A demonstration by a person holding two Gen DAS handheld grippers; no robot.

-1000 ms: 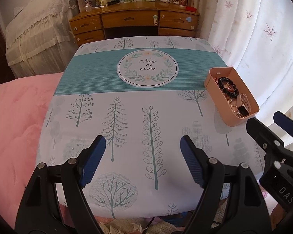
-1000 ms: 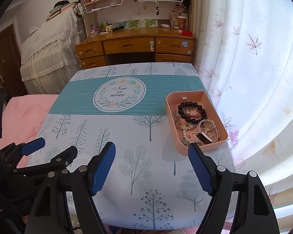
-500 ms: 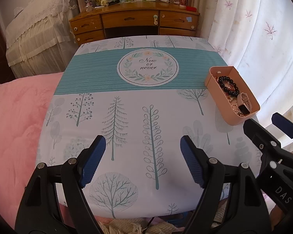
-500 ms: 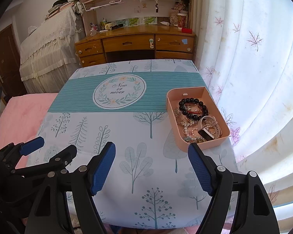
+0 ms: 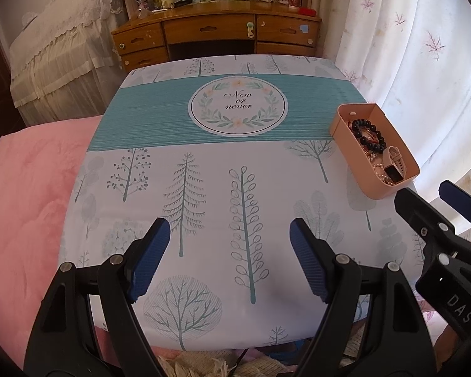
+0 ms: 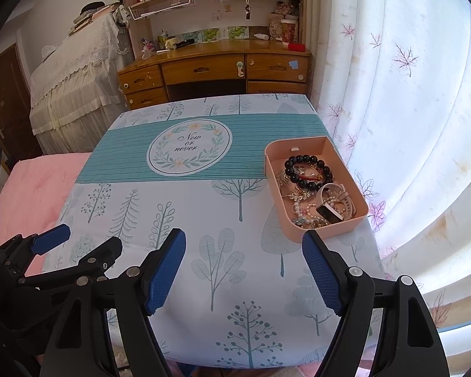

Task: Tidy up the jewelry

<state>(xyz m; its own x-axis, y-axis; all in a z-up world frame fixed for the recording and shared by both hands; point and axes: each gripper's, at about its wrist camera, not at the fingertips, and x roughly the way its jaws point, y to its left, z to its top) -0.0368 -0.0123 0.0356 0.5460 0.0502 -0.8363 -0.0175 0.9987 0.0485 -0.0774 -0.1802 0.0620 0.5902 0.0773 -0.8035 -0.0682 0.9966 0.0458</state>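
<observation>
A pink tray [image 6: 345, 231] stands near the table's right edge and also shows in the left wrist view [image 5: 340, 125]. In it lie a black bead bracelet [image 6: 307, 171], a pale watch [image 6: 331, 205], pearl strands and gold pieces in a tangle. My right gripper [image 6: 243, 270] is open and empty, above the table's front, just short of the tray's near corner. My left gripper [image 5: 227, 259] is open and empty over the front middle of the table. The right gripper also shows at the right of the left wrist view [image 5: 436, 207].
The table wears a tree-print cloth [image 6: 223, 220] with a teal band. A pink blanket [image 5: 22, 204] lies to the left. A wooden desk [image 6: 216, 69] stands behind the table, a lace-covered piece [image 6: 75, 84] at back left and a curtain [image 6: 408, 110] on the right.
Both grippers have drawn back and risen slightly, so the table and tray look a little farther off. Jaws stay open and nothing on the table has moved.
</observation>
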